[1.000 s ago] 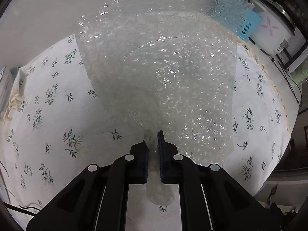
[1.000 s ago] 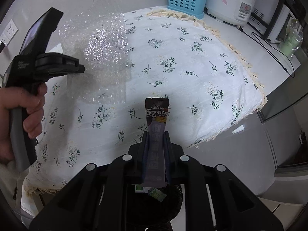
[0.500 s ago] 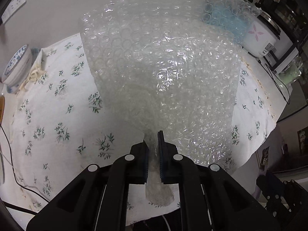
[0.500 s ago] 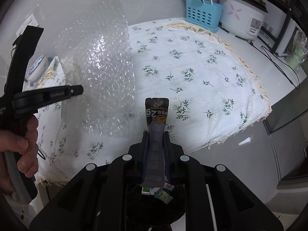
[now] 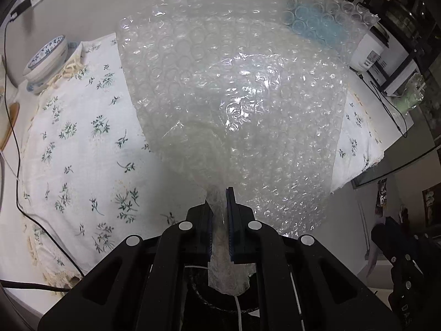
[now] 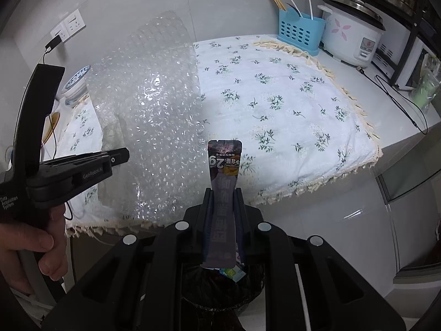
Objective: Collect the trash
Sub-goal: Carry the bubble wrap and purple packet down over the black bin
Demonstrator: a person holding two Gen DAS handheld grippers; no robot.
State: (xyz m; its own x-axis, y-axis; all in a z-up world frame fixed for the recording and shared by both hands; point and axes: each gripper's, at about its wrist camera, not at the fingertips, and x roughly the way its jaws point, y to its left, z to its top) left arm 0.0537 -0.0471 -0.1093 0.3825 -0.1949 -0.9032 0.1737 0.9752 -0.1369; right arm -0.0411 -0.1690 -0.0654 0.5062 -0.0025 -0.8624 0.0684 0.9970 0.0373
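Over the counter's edge: both tongs are held up in the air.
Left tongs (image 5: pixel 219 202): pinched tight on the big clear sheet of bubble wrap (image 5: pixel 237 104), which fans out above the white flowery cloth (image 5: pixel 82 149).
Right tongs (image 6: pixel 222 193): squeezed shut on a long purple snack packet (image 6: pixel 223 190).
Black-lined trash bin (image 6: pixel 220 289): right below the packet, with scraps inside.

Both grippers withdrawn past tablecloth (image 6: pixel 275 115) edge; bin (image 6: pixel 223 289) (black-lined) now below right gripper (image 6: pixel 222 193).
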